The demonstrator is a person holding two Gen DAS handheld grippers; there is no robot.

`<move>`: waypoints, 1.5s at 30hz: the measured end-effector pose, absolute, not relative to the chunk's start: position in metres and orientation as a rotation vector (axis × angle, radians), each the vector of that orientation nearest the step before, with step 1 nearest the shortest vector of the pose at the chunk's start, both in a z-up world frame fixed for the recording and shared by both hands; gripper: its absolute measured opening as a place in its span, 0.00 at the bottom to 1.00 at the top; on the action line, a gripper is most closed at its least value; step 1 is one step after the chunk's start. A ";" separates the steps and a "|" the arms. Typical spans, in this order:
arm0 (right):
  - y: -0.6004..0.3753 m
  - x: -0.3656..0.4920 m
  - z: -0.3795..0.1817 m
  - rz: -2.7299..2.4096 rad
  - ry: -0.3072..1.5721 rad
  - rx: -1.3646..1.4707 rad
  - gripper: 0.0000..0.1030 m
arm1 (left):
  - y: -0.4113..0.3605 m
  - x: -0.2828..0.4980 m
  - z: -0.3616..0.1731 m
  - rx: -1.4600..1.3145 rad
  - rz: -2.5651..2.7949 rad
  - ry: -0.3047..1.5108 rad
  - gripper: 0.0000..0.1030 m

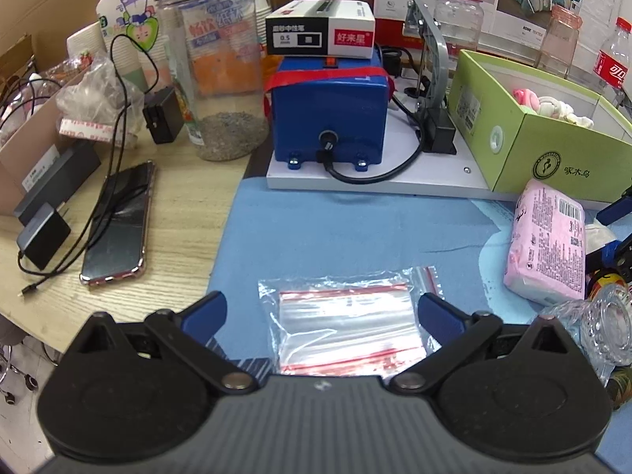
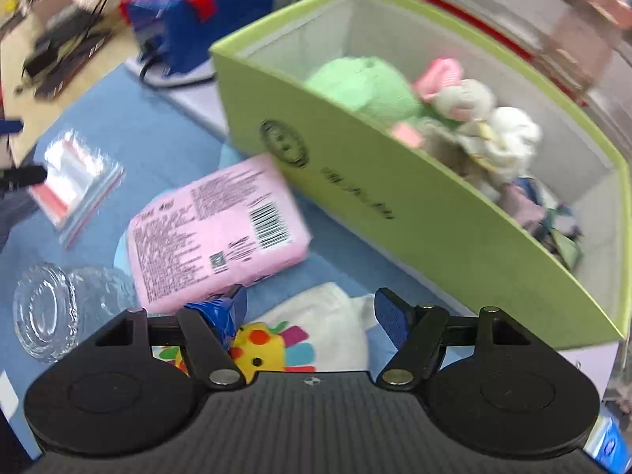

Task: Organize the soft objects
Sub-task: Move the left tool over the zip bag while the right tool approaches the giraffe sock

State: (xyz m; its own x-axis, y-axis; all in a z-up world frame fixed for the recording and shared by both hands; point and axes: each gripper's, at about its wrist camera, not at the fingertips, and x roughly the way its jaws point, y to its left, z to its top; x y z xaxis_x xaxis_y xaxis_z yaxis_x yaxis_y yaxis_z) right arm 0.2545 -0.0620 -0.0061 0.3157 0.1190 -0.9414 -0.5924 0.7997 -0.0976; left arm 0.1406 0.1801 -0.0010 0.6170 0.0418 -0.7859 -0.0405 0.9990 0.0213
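A cluttered desk seen from two hand-held grippers: the left gripper (image 1: 322,310) hangs over a blue mat (image 1: 335,233) with its jaws spread wide, a stack of clear zip bags (image 1: 347,326) with red seal strips lying flat on the mat between the blue fingertips (image 1: 436,312), which stand clear of it on both sides and grip nothing; to the right on the same mat lies a pink tissue pack (image 1: 547,243), its far end just beside the front wall of a green cardboard box (image 1: 553,158); behind the mat stands a blue machine (image 1: 330,118) on a white base with a small white carton (image 1: 320,33) on top, and on the wooden desk to the left sit a clear plastic jar (image 1: 221,67) and a phone (image 1: 118,223). From the blurred right wrist view, the right gripper (image 2: 312,312) points steeply down with its jaws partly open over a white cloth with a bright cartoon print (image 2: 292,335), the pads not pressing on it; the pink tissue pack (image 2: 221,229) lies just ahead and left, a glass dish (image 2: 51,316) beside it; the green box (image 2: 395,197) already holds a green plush (image 2: 363,83), a pink-and-cream soft toy (image 2: 466,94) and a white plush (image 2: 513,134).
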 end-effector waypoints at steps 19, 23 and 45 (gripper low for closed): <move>-0.189 0.241 -0.016 0.166 1.158 -0.279 0.63 | 0.182 0.140 0.004 -0.043 0.046 0.890 0.99; -0.215 0.214 -0.017 0.113 1.157 -0.267 0.64 | 0.177 0.140 0.006 -0.035 0.032 0.886 0.99; -0.252 0.090 -0.001 0.090 0.826 0.103 0.65 | 0.198 0.099 -0.014 0.042 0.069 0.967 0.99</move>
